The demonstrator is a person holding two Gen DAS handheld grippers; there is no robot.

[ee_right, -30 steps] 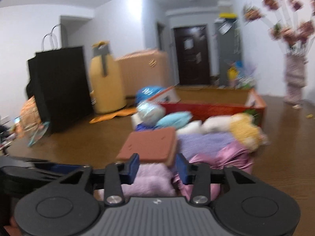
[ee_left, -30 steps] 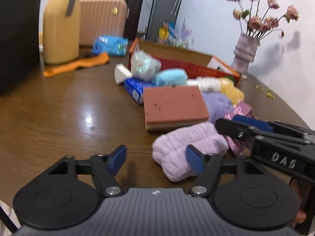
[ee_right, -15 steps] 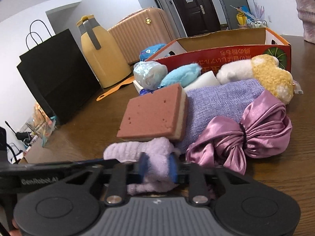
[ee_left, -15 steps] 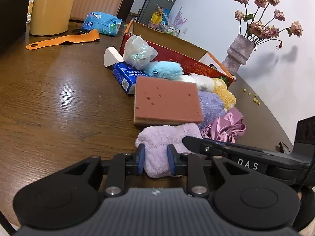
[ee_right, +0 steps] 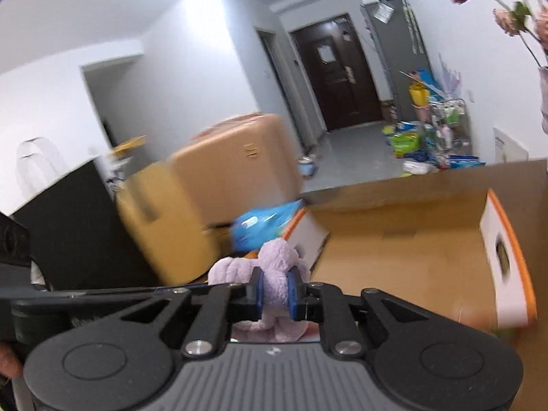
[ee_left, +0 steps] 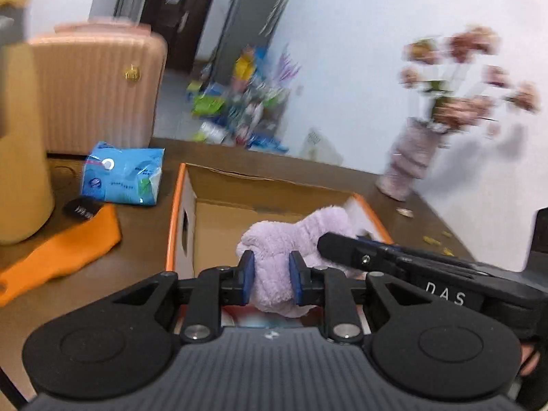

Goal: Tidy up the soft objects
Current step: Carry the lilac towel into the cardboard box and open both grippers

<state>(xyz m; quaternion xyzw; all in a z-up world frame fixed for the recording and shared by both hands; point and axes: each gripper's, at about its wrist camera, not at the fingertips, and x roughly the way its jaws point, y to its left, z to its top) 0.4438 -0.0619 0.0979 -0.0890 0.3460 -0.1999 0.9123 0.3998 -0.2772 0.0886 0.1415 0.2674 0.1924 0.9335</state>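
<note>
Left wrist view: the left tongs (ee_left: 270, 275) are pinched tight on one end of a fluffy lilac cloth (ee_left: 287, 239), blue pads sunk into the pile; the right tongs (ee_left: 337, 241) come in from the right side and grip the cloth's other end, so both hold the same item, lifted over the open cardboard box (ee_left: 239, 212) w/ orange rim; the box interior looks bare where visible, though the near part is hidden behind the tongs; the box sits on the brown desk (ee_left: 147, 226); left of it lie a blue tissue pack (ee_left: 121, 173) and an orange strap (ee_left: 65, 246), w/ a yellow jug (ee_left: 20, 157) at the far left edge; a pink suitcase (ee_left: 99, 92) stands behind the desk; a vase of dried flowers (ee_left: 411, 161) stands on the desk to the right, blurred.

Right wrist view: the right tongs (ee_right: 274, 289) are clamped narrow on the lilac cloth (ee_right: 274, 263), which bulges above and hangs below the pads; the box (ee_right: 411, 250) is ahead and to the right; the left tongs' black body crosses the left edge, its tips prob. behind the cloth; background smeared by motion.
</note>
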